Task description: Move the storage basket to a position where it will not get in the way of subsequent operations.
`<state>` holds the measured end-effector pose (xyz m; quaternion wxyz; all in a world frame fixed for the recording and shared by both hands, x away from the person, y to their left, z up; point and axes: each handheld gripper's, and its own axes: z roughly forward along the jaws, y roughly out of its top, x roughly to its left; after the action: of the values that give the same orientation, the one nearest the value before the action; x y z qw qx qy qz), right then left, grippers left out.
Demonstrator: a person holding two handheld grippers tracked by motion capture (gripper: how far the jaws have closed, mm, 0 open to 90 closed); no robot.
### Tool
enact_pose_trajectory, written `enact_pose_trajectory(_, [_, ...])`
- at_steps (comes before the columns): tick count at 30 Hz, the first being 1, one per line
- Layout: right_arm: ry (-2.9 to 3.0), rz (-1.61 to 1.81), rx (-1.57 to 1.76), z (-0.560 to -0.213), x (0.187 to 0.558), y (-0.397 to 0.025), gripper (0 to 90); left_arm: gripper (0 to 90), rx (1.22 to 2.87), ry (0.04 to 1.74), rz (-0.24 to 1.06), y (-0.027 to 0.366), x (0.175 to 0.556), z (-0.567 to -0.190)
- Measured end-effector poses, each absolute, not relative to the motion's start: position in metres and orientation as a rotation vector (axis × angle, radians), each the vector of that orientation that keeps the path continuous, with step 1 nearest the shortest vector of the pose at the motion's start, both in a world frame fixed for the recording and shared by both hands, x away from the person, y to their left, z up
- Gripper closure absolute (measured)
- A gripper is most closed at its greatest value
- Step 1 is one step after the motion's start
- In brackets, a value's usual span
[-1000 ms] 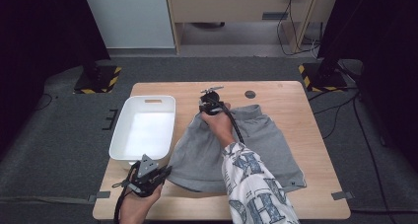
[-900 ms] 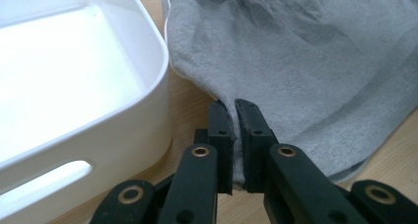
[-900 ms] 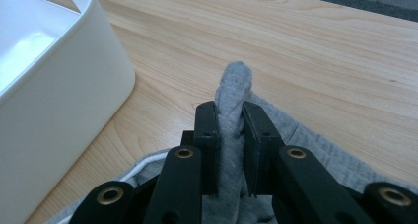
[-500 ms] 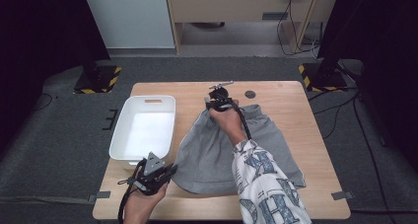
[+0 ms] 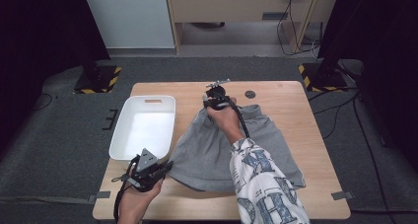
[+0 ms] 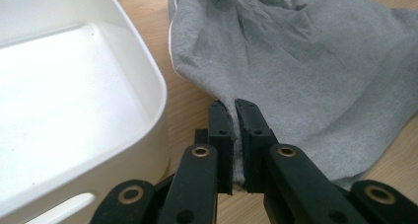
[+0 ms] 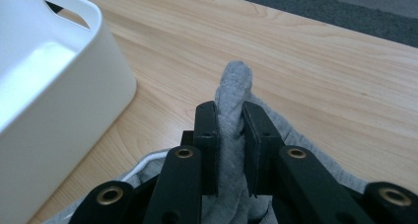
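A: The left gripper point(image 5: 154, 170) is sitting at the near left corner of the table point(image 5: 291, 98), and its jaws are pinching a fold of the grey garment point(image 5: 224, 147) — in the left gripper view the cloth is running straight down between them point(image 6: 235, 130).

B: And the right gripper point(image 5: 215, 99)?

A: It is clamping the far edge of the same garment, near the middle of the table's far side. The right gripper view is showing a bunched roll of grey cloth point(image 7: 231, 105) sticking up between the two black jaws.

B: So the cloth is lying between the two tools?

A: Yes — it is spreading flat on the wood, just beside the white bin point(image 5: 143, 128), with the held line running diagonally from the near left corner up to the far middle. Most of the fabric is lying to the right of that line.

B: Which hand is nearer the bin?

A: The left one; its gripper is just at the bin's near corner. I judge that any fold or lift is turning on that diagonal, with the loose right side trailing
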<state>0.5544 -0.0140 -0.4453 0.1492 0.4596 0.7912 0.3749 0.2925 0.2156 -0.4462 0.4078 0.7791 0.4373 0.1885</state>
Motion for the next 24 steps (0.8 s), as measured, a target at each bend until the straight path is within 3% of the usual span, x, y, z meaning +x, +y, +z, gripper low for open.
enact_pose_trajectory(8, [2.265, 1.099, 1.331, -0.440, 0.556, -0.015, 78.6, 85.7, 1.955, 1.081, 0.479, 0.215, 0.290, -0.436])
enact_pose_trajectory(24, [2.284, 1.153, 1.296, -0.425, 0.554, -0.071, 78.5, 85.7, 1.971, 0.997, 0.385, 0.170, 0.306, -0.424])
